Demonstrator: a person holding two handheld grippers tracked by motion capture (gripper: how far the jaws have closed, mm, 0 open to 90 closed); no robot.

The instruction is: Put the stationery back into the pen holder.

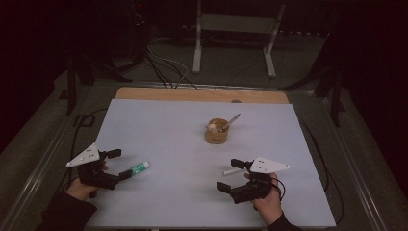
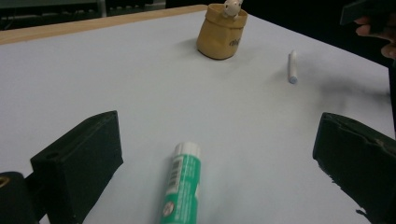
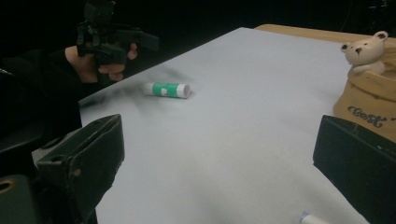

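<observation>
High view: left tongs (image 1: 118,163) low over the pale bench (image 1: 159,125), jaws spread wide, nothing held. Green-and-white glue stick (image 1: 135,169) lies flat on the bench at their mouth, its near end about level with the jaw tips. Left gripper view: glue stick (image 2: 181,183) sits between the two jaws, closer to the left one, touching neither, white cap end pointing away from the tongs. Ahead of the left tongs, well apart: tan bag-shaped holder (image 2: 220,32) with a small bear figure at its rim; a white chalk-like stick (image 2: 293,66) lies flat to the right of it. Right tongs (image 1: 230,174) also spread wide and empty, held just above the bench. In the high view the white stick (image 1: 233,171) lies right beside their far jaw; can't tell if it touches. Right gripper view: only the stick's end (image 3: 312,218) shows at the bottom edge, near the right jaw. Holder (image 3: 371,108) with the bear (image 3: 366,50) sits just beyond the right jaw. Glue stick (image 3: 166,89) lies well ahead of the right tongs, near the other hand (image 3: 100,64) holding the left tongs.
</observation>
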